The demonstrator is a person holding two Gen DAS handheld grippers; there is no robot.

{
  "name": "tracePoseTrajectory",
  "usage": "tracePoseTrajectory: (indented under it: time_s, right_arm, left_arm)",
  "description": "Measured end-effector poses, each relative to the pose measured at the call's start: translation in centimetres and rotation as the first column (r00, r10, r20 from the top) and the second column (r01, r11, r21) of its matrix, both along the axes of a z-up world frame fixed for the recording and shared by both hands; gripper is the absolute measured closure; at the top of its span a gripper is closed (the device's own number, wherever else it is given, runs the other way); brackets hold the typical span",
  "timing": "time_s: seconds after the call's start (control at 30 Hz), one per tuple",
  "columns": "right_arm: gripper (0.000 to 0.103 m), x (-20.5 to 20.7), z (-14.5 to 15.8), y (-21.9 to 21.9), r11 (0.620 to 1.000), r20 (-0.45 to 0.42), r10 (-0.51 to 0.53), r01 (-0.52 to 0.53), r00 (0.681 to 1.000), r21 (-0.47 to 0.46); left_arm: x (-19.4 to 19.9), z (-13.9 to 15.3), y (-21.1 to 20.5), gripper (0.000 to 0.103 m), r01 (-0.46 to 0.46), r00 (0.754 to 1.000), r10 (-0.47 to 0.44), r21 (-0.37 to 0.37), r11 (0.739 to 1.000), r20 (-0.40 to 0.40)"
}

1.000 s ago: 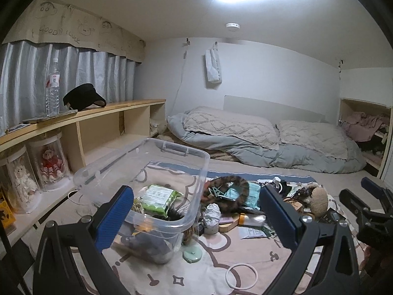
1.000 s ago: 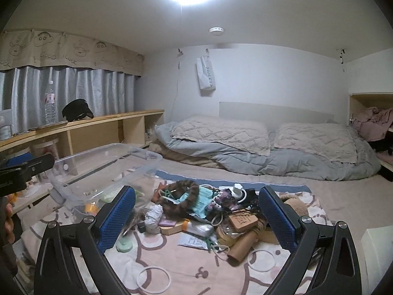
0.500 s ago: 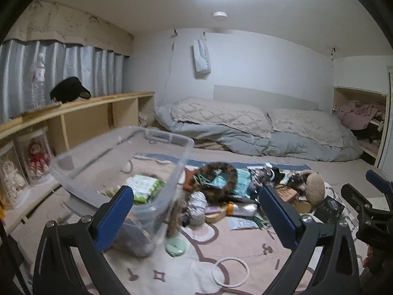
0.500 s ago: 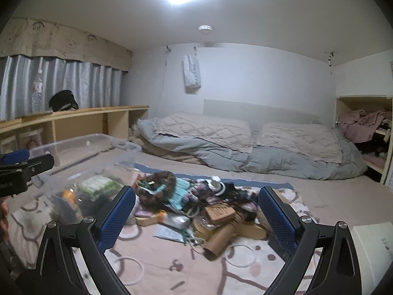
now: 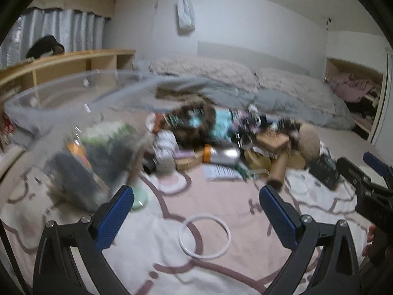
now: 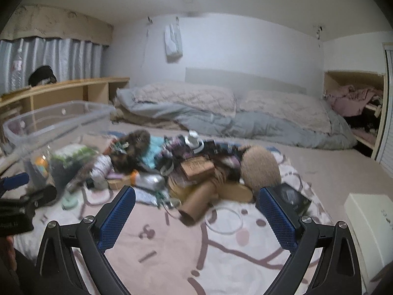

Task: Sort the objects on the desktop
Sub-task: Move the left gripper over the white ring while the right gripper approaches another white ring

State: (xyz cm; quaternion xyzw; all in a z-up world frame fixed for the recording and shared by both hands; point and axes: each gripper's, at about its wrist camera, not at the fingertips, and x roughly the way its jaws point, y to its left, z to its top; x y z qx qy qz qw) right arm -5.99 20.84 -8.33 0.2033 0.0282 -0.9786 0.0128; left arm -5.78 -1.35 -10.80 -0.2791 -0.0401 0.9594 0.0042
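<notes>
1. Left gripper (image 5: 196,215): jaws spread wide, nothing between the blue pads; it hangs above the patterned blanket (image 5: 152,258). Right gripper (image 6: 196,212): likewise spread and empty, aimed at the near edge of the clutter.
2. Nearest items. White ring (image 5: 204,234) lies flat on the blanket just ahead of the left jaws. Judged light, thin and stiff; pinch across the rim at one side, since it sits flush on soft fabric.
3. Cardboard tube (image 6: 199,202) points toward the right gripper, open end forward, a second clear ring (image 6: 223,220) just beside it. Judged light and crushable; take it mid-body with modest squeeze.
4. Behind: pile of mixed objects (image 6: 172,162), blurred, including a tan fuzzy ball (image 6: 260,169) (soft, compliant) and a black box (image 6: 292,198) near the right pad (rigid, smooth faces, possibly slippery).
5. Clear plastic bin (image 6: 59,118) stands left of the pile, already holding several items; judged the drop target.
6. White box (image 6: 371,221) sits at far right, apart from the pile.
</notes>
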Motion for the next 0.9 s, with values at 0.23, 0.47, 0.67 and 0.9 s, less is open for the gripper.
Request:
tracePoseTrajectory:
  time_s: [0.23,0.47,0.67,0.9]
  right_arm:
    - [0.003,-1.5,-3.2,1.8,0.998,0.092,-0.056,0.057,0.994,-0.015]
    - [0.003,-4.4,-6.0,4.5,0.988,0.232,-0.127,0.143,0.964,-0.054]
    - [0.003,-7.6,-7.8,7.1,0.977,0.328,-0.173,0.204,0.929,-0.065]
    - [0.003,-12.1,-10.7,10.4,0.945,0.473,-0.218,0.306,0.854,-0.116]
  left_arm:
    - [-2.0,-5.1,1.7,0.000,0.062,0.984,-0.065,0.024,0.998,0.169]
    - [-3.5,-8.2,2.0,0.000,0.053,0.961,-0.055,0.017,0.998,0.270]
    - [-4.7,-10.1,2.3,0.000,0.062,0.937,-0.060,0.004,0.998,0.344]
    - [-4.9,-10.9,2.9,0.000,0.066,0.932,-0.049,-0.034,0.997,0.360]
